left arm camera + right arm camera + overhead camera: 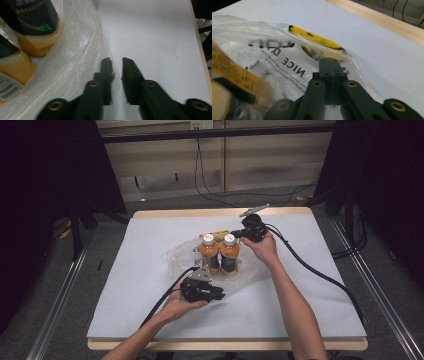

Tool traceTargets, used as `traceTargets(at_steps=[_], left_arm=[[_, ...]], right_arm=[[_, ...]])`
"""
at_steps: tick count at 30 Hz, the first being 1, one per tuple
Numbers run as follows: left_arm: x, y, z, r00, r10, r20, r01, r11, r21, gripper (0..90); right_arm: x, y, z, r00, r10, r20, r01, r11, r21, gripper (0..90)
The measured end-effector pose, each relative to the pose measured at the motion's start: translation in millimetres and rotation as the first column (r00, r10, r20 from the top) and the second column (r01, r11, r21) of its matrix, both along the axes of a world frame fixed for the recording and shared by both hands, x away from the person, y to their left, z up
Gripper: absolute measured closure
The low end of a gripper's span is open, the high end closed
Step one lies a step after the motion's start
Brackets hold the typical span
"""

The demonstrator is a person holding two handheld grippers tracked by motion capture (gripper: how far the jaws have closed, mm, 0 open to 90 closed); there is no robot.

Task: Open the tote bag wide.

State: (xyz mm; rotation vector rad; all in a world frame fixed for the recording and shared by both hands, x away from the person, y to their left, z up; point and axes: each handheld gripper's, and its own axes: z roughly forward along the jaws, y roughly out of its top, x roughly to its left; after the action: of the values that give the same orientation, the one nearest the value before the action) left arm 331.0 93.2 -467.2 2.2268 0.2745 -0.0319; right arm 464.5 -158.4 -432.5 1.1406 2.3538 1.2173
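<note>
Two orange bottles (220,254) with white caps stand upright side by side, touching, inside a clear plastic bag (176,256) spread near the middle of the surface (310,290), slightly toward its far edge. The left gripper (216,295) lies low on the near side of the bag, just beside its edge; in the left gripper view its jaws stand slightly apart, the bag's (75,62) film beside the left jaw, with nothing pressed between them. The right gripper (239,234) is held at the bag's far side, next to the right-hand bottle's cap; in the right gripper view its jaws are pressed together on a fold of the bag's (287,62) film. A yellow-and-black item (319,41) lies just beyond the jaw tips.
</note>
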Motion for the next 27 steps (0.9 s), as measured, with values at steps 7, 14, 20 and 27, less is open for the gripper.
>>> traceTargets(at_steps=[7, 14, 20, 27], left_arm=[[-3.8, 9.4, 12.7, 0.9958, 0.085, 0.034, -0.081, 0.9926, -0.09, 49.3], [-0.7, 20.8, 18.9, 0.9886, 0.145, 0.041, -0.14, 0.984, -0.111, 29.8], [-0.7, 33.8, 27.6, 0.9743, 0.216, 0.066, -0.206, 0.9696, -0.133, 16.7], [-4.0, 51.5, 36.2, 0.9612, 0.261, 0.089, -0.246, 0.9578, -0.148, 8.8]], right_arm=[[-25.3, -22.4, 5.5, 0.9976, -0.025, 0.064, 0.022, 0.9987, 0.045, 70.7], [-47.6, -43.9, 14.1, 0.9947, -0.038, 0.095, 0.031, 0.9965, 0.077, 41.1], [-66.0, -53.7, 19.2, 0.992, -0.046, 0.117, 0.036, 0.9955, 0.087, 20.9], [-90.1, -69.6, 22.3, 0.9908, -0.042, 0.129, 0.025, 0.9913, 0.13, 9.3]])
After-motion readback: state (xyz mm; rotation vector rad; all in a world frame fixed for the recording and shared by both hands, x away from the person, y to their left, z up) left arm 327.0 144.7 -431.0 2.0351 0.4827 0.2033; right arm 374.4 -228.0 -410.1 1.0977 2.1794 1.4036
